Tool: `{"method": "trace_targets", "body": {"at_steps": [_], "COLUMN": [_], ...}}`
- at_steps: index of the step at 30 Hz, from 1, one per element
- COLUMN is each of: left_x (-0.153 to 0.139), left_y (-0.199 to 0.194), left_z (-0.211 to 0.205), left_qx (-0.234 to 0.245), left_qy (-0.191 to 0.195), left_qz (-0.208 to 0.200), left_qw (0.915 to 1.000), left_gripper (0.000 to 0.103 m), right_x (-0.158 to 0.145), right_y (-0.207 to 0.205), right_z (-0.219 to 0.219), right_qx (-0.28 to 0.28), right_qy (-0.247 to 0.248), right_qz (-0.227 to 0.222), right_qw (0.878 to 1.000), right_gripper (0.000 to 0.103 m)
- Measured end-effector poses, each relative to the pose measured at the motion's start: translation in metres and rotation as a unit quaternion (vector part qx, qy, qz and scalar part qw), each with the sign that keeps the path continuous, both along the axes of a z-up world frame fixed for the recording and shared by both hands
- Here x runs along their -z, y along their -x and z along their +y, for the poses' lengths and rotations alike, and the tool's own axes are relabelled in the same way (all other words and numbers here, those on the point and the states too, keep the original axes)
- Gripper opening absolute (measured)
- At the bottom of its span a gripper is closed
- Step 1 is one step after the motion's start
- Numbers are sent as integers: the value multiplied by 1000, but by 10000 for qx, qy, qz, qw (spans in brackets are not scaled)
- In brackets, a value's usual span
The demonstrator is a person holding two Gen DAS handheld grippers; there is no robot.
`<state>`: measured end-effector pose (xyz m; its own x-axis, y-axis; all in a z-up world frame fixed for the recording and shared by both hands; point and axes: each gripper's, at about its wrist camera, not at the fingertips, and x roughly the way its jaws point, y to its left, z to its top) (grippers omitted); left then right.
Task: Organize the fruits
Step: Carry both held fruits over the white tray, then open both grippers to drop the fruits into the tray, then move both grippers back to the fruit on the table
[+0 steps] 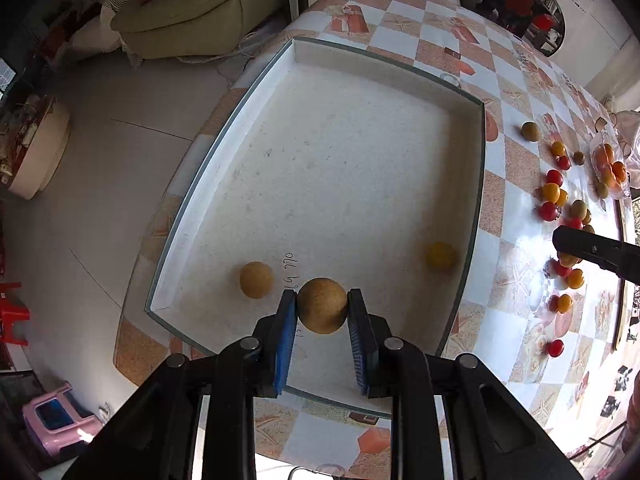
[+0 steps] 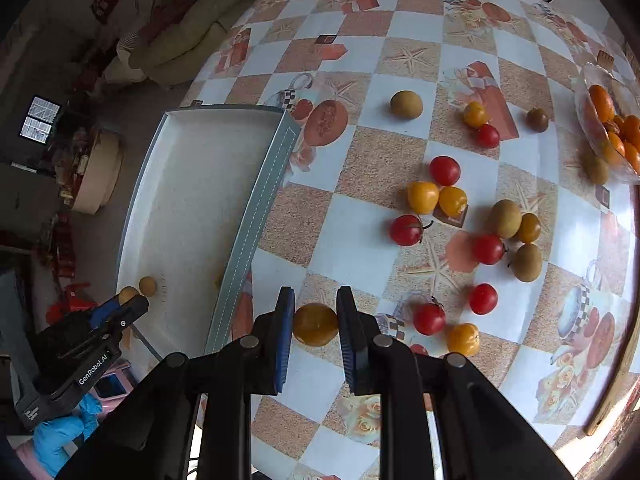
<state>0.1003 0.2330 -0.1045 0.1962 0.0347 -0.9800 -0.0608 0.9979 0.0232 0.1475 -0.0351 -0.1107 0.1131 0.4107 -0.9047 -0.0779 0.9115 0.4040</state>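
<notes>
My left gripper (image 1: 322,304) is shut on a round brown fruit (image 1: 322,311) and holds it over the near part of a white shallow box (image 1: 360,152). Another brown fruit (image 1: 257,279) and a yellow fruit (image 1: 441,255) lie in the box. My right gripper (image 2: 314,312) is shut on a yellow-orange fruit (image 2: 315,324) just right of the box (image 2: 192,184). Several red, yellow and brown small fruits (image 2: 444,171) lie scattered on the checked tablecloth (image 2: 360,216). The left gripper (image 2: 116,312) shows in the right wrist view over the box's near corner.
A clear bag of orange fruits (image 2: 612,128) sits at the table's far right. The table's left edge drops to the floor beside the box, with a sofa (image 1: 192,12) beyond. The right gripper's black finger (image 1: 592,248) shows above the scattered fruits (image 1: 554,200).
</notes>
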Motion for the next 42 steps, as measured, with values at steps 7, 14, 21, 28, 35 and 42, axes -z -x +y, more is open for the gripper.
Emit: {"method": "trace_targets", "body": {"at_steps": [7, 14, 21, 28, 35, 42], "left_x": [9, 24, 42, 36, 20, -1], "left_y": [-9, -51, -59, -54, -52, -38], "left_z": [26, 29, 32, 30, 28, 10], "left_qx": [-1, 88, 250, 307, 398, 665], "left_qy": [-20, 38, -46, -256, -187, -306], "left_qz": [-131, -265, -105, -353, -401, -421], "left_qw": [9999, 9996, 9996, 9986, 9982, 9964], "left_gripper": [27, 27, 27, 84, 84, 84], "right_x": [10, 25, 45, 41, 12, -21], "right_y": [-18, -44, -58, -61, -58, -39], "right_z": [83, 113, 129, 141, 131, 104], "right_qx": [-514, -599, -721, -909, -723, -567], "right_qy": [-61, 250, 545, 604, 464, 868], "right_qz": [62, 68, 243, 215, -38, -407], "right_qw": [9986, 9979, 9956, 9938, 9963, 9938], "right_gripper": [24, 24, 26, 62, 84, 97]}}
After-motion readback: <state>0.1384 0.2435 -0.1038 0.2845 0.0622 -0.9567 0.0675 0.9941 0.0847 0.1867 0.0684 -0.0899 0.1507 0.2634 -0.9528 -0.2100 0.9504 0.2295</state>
